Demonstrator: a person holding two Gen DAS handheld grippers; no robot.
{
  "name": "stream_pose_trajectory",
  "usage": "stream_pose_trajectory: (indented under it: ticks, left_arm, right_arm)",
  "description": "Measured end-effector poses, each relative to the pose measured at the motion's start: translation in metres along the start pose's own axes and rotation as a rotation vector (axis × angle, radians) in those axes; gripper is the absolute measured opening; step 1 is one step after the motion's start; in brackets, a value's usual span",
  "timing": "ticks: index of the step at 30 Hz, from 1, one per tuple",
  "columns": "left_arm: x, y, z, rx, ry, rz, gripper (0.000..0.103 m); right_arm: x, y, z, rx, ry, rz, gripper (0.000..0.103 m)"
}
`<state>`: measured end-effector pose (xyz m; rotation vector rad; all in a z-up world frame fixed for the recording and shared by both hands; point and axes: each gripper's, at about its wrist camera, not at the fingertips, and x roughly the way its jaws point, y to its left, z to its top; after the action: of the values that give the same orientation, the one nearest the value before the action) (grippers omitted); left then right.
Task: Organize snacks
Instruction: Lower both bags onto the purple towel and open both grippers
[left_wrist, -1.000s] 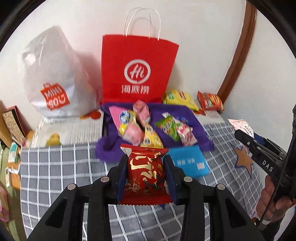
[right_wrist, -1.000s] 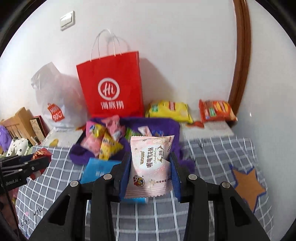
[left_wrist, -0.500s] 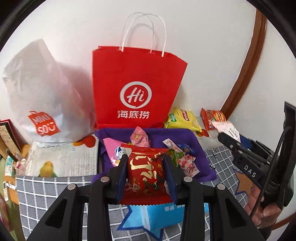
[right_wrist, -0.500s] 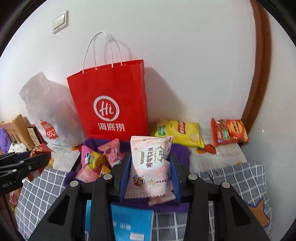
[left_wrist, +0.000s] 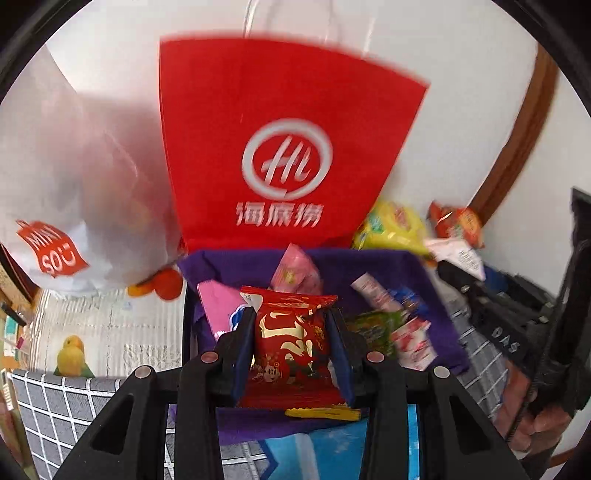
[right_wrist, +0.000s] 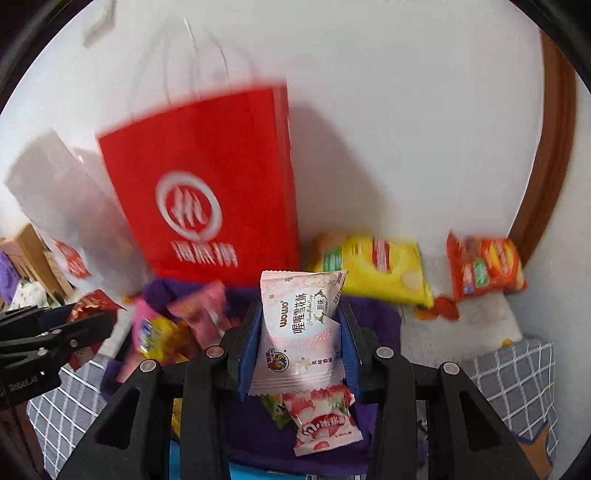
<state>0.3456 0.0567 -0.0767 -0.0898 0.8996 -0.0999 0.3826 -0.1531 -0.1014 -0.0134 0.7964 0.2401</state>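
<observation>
- Red bag (left_wrist: 291, 155), far centre against the wall: white "Hi" ring logo above three Chinese characters.
- White bag (left_wrist: 74, 192), left of it: red "MINISO" tag.
- Purple cloth (left_wrist: 424, 280), just before the red bag, strewn with small snacks.
- Yellow chips (right_wrist: 373, 269) and orange pack (right_wrist: 484, 266), far right by the wall.
- Left gripper (left_wrist: 291, 332), over the cloth, clamps a red packet (left_wrist: 290, 343) with gold writing.
- Right gripper (right_wrist: 301, 328), also over the cloth, clamps a pink packet (right_wrist: 299, 328) marked "WOUO".
</observation>
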Motion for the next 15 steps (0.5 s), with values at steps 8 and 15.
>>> stream_pose_trajectory:
  ticks: [8, 15]
  left_arm:
    - [0.016, 0.002, -0.004, 0.000, 0.021, 0.010, 0.036]
    - [0.015, 0.006, -0.002, 0.000, 0.008, 0.015, 0.036]
  right_arm:
    - [0.015, -0.011, -0.003, -0.013, 0.015, -0.020, 0.040]
    - [0.013, -0.022, -0.003, 0.002, 0.019, -0.016, 0.040]
